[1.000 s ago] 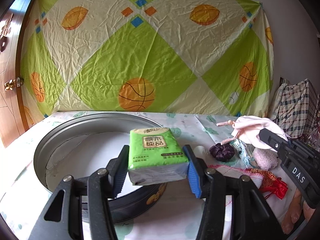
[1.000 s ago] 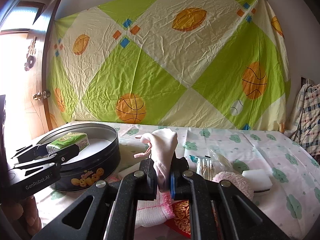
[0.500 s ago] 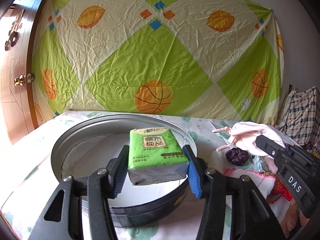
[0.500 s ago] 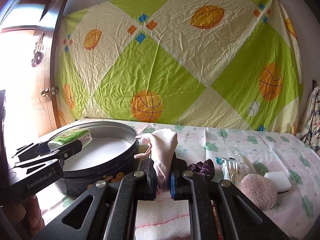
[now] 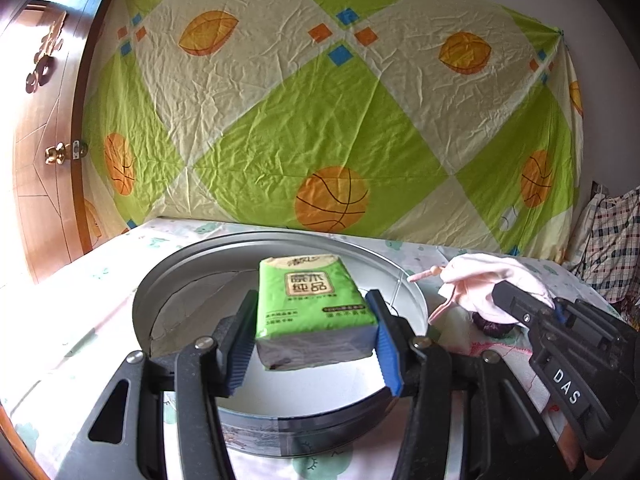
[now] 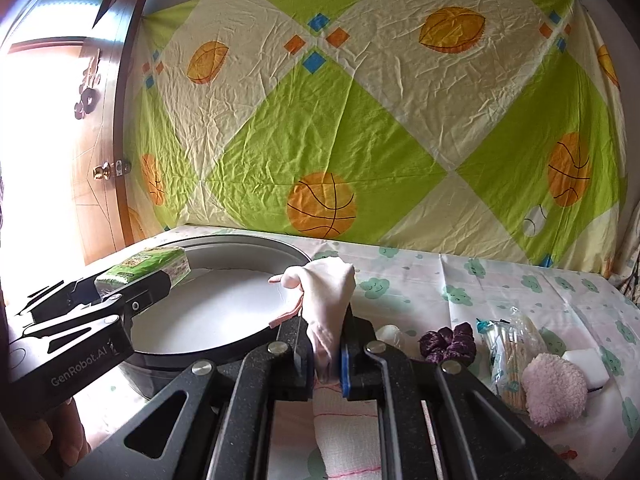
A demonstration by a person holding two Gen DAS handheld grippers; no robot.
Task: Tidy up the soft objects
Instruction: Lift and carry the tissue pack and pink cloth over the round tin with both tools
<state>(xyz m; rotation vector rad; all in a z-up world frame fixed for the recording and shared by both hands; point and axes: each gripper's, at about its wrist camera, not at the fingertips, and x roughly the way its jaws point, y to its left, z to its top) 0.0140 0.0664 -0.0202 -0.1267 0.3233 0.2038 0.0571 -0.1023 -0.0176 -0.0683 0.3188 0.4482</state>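
Two soft items are held over and beside the round tin on the covered table.

A green tissue pack (image 5: pixel 314 308) is clamped between the blue pads of the left gripper (image 5: pixel 316 340), whose jaws are set about half apart on the pack's sides; the pack is held above the open round tin (image 5: pixel 404 292), clear of its white floor. A pale pink cloth (image 6: pixel 330 308) is pinched in the right gripper (image 6: pixel 326 354), whose jaws are closed narrowly on it, just beside the tin's right rim. The tin is placed toward the table's left edge. Further right on the flowered table cover (image 6: pixel 500 284), a purple scrunchie (image 6: pixel 448 342), a packet of cotton swabs (image 6: pixel 510 354), a pink fluffy puff (image 6: pixel 554 390) and a white sponge (image 6: pixel 586 364) are seen, with white gauze (image 6: pixel 346 436) at the near edge.
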